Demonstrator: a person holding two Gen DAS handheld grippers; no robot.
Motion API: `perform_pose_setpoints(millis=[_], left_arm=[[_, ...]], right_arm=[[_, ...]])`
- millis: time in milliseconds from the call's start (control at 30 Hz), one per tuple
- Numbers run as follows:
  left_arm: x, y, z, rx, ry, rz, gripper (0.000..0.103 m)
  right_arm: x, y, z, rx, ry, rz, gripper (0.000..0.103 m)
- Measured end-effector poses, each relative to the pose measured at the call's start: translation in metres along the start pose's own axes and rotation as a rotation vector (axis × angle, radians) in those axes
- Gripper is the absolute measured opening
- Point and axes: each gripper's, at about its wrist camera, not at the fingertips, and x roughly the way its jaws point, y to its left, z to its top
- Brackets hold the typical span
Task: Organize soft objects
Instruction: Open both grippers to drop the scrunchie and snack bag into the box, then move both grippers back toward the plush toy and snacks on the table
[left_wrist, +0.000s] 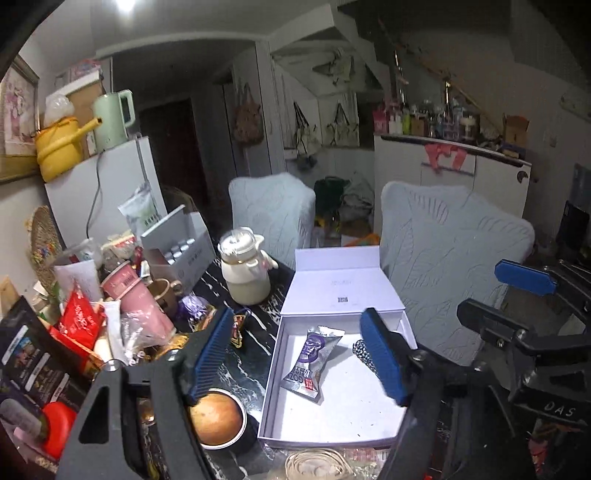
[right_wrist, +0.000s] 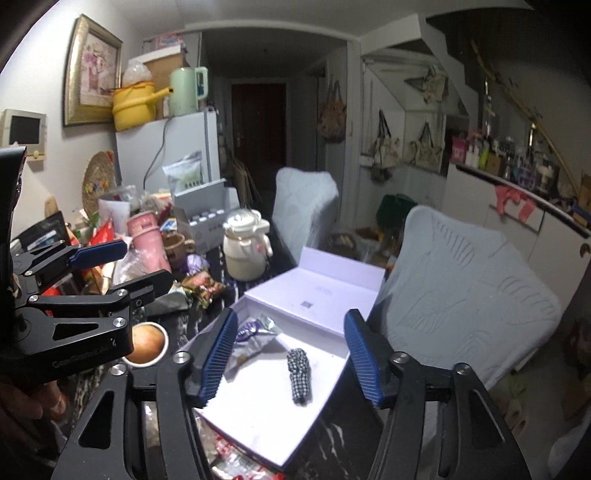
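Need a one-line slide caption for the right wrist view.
Open right gripper hovers over white box holding checkered fabric roll and snack packet; left gripper open alongside.

White box (left_wrist: 334, 430) on marble table (left_wrist: 251, 354)

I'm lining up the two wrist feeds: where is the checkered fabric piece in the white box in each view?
Left wrist: the checkered fabric piece lies at the box's right side, mostly hidden behind the left gripper's right finger.
Right wrist: it lies in full view mid-box, lower center, between the open right gripper's fingers.
Shared landmark: the purple snack packet, left of the fabric in both.
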Motion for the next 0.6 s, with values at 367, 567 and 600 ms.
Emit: perform_pose_setpoints(millis=[367,567,600], left_arm=[[-0.070,0.000,-0.017,0.011,-0.073,-0.010,0.074],[-0.095,-0.004,-0.035,0.010,-0.064,-0.019,0.074],[-0.097,-0.004,-0.039,0.010,-0.060,-0.022,0.074]], right_arm=[[-0.065,0.018,-0.012,-0.022,-0.082,-0.027,0.088],[-0.094,0.026,-0.028,-0.018,-0.092,-0.032,0.093],[-0.097,0.026,-0.031,-0.016,-0.091,-0.030,0.093]])
